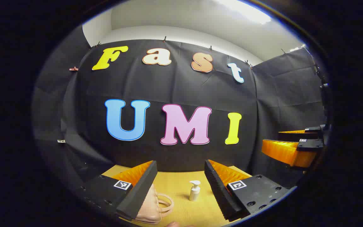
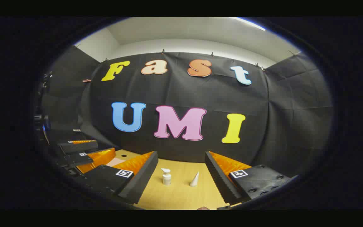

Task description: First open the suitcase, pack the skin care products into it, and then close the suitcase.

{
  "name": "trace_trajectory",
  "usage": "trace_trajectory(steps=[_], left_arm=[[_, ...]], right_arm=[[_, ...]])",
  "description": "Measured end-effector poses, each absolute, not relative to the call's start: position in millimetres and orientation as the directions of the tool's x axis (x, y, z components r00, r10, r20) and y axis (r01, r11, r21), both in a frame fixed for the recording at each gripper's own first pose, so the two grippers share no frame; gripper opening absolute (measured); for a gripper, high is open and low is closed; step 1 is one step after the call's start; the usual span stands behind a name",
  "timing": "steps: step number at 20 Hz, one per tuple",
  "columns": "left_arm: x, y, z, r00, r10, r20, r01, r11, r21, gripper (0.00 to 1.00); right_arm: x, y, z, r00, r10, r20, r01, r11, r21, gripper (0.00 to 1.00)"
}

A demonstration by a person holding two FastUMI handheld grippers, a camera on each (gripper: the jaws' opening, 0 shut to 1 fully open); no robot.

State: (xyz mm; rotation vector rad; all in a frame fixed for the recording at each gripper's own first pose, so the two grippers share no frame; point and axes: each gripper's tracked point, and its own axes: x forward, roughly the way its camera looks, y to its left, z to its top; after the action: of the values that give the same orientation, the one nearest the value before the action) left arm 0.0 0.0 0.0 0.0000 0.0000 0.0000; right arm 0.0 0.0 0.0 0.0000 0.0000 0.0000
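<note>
Here, in the left gripper view, the left gripper [image 1: 180, 184] sits at the bottom of the frame with its two fingers spread wide and nothing between them. Past them lies a light wooden table [image 1: 181, 179] in front of the black cloth wall. At the lower left, partly behind the left finger, rests the pale pink suitcase [image 1: 150, 206], its lid down and its looped handle [image 1: 165, 203] pointing toward the frame's centre. Just right of the handle, in the gap between the fingers, a small white pump bottle [image 1: 194, 190] stands upright on the table, apart from the suitcase. At the right edge, about mid-height, the right gripper [image 1: 290, 146] juts in, its fingers apart and bare.

In the right gripper view, the right gripper [image 2: 181, 179] shows at the bottom, jaws likewise wide open and holding nothing. Between its fingers the pump bottle [image 2: 166, 177] stands upright on the table [image 2: 181, 195], and near it to the right is a small white cone-shaped item [image 2: 194, 179], perhaps a tube standing on its cap, though it is too small to be sure. At the lower left the left gripper [image 2: 88, 151] appears, fingers parted, and a pale pink patch just beside it may be the suitcase [image 2: 116, 162].
</note>
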Motion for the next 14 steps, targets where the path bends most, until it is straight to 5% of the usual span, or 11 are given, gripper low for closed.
trace_trajectory(steps=[14], left_arm=[[-5.2, 7.0, -49.7, 0.993, -0.032, -0.113, 0.034, 0.999, 0.019, 0.96]], right_arm=[[-13.3, -9.8, -22.1, 0.998, -0.046, -0.041, 0.049, 0.997, 0.065, 0.95]])
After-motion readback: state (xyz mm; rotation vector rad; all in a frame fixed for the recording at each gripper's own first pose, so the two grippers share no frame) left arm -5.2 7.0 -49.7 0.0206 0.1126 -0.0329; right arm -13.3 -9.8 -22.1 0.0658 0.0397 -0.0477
